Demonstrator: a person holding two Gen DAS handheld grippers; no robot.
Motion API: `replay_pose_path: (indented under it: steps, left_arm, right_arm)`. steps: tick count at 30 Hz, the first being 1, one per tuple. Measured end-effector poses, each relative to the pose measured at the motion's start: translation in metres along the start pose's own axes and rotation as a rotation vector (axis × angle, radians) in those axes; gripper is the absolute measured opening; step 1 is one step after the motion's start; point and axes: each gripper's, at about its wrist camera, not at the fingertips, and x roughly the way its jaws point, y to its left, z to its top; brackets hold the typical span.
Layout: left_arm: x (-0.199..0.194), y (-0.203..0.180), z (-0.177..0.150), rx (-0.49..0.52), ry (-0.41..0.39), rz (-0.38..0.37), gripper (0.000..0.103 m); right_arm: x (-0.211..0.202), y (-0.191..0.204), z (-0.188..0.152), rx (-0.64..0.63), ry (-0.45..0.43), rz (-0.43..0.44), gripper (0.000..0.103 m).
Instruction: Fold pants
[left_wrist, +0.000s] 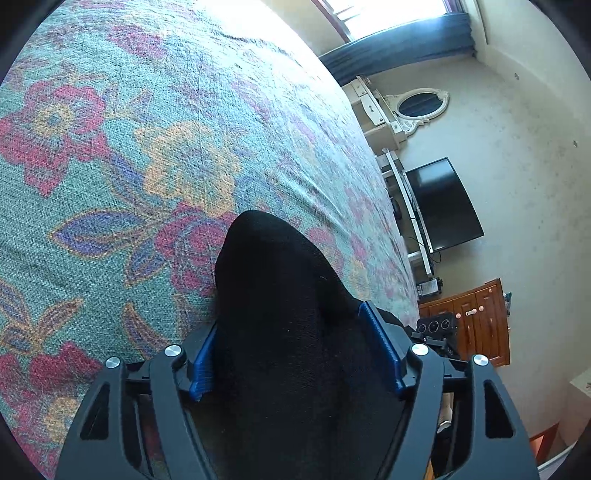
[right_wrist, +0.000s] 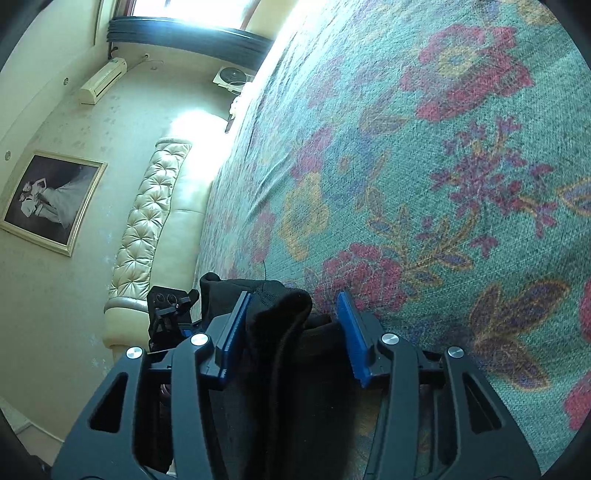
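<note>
The left gripper (left_wrist: 295, 354) stood wide, the black knit pants (left_wrist: 280, 314) bunched between its blue pads. The right gripper (right_wrist: 291, 332) gaped around another fold, one pad clear, probably readying a crease over the floral woven bedspread (right_wrist: 443, 184).

The bunched black knit pants (left_wrist: 284, 332) lie between the left claw (left_wrist: 295, 354) fingers, and between the right claw (right_wrist: 291, 332) fingers; the floral woven bedspread (left_wrist: 129, 147) spreads beneath and ahead of both.
</note>
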Motion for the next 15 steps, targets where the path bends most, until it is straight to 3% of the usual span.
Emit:
replay_pose_path:
  steps: [11, 15]
  left_arm:
    - [0.006, -0.010, -0.003, 0.073, 0.023, 0.074, 0.076]
    - [0.007, -0.017, -0.009, 0.192, 0.033, 0.172, 0.053]
  right_arm:
    - [0.005, 0.006, -0.002, -0.022, -0.007, -0.017, 0.042]
    - [0.006, 0.005, -0.003, -0.034, -0.016, -0.021, 0.036]
